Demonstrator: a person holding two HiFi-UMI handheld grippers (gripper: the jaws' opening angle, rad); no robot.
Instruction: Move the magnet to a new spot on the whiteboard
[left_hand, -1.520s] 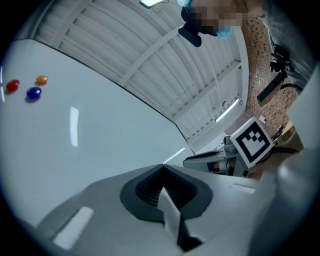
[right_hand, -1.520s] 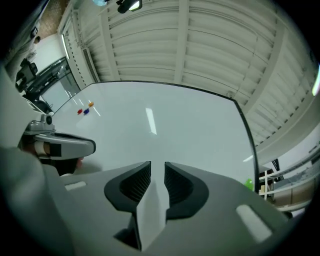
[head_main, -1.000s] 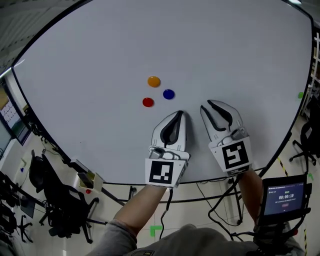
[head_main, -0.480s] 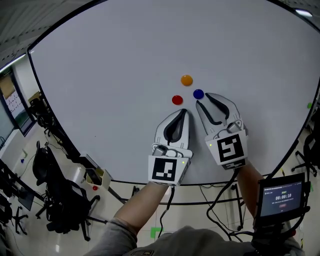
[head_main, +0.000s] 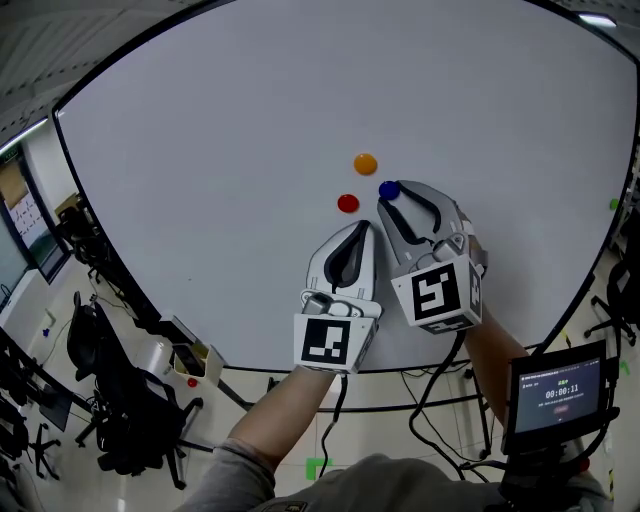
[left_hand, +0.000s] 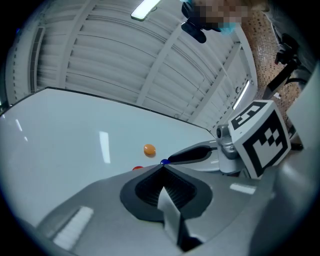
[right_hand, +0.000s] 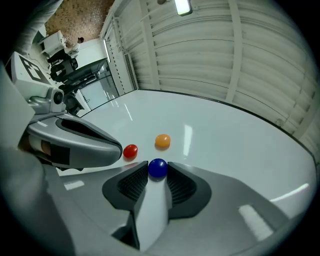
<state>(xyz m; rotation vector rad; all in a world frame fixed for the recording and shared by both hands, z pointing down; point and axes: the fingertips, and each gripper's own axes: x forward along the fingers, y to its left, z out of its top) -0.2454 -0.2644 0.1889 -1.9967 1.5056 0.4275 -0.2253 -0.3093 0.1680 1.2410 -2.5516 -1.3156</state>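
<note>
On the whiteboard (head_main: 200, 150), take the blue magnet (head_main: 389, 190) as your mark. Well to its left and nearer you, past the board's edge, stands a black chair (head_main: 120, 400), and a small tray (head_main: 185, 355) hangs on that edge.

Just left of the blue magnet and slightly nearer you sits the red magnet (head_main: 347, 204). Your left gripper (head_main: 358, 228) lies on the board nearer you than the blue magnet and a little to its left. Its tip points up close under the red one, and I cannot tell whether they touch. Its jaws are pressed together with nothing between them.

The orange magnet (head_main: 365, 164) sits just beyond the blue magnet, slightly to its left, apart from both others.

The blue magnet itself rests on the board right between the jaw tips of your right gripper (head_main: 392, 197). Those jaws are opening, spread about as wide as the magnet, one pad on each side of it. The gripper's body runs back from the magnet toward you and to the right.

Far to the right of the blue magnet and nearest you, off the board, a small screen (head_main: 555, 395) glows on a stand.
</note>
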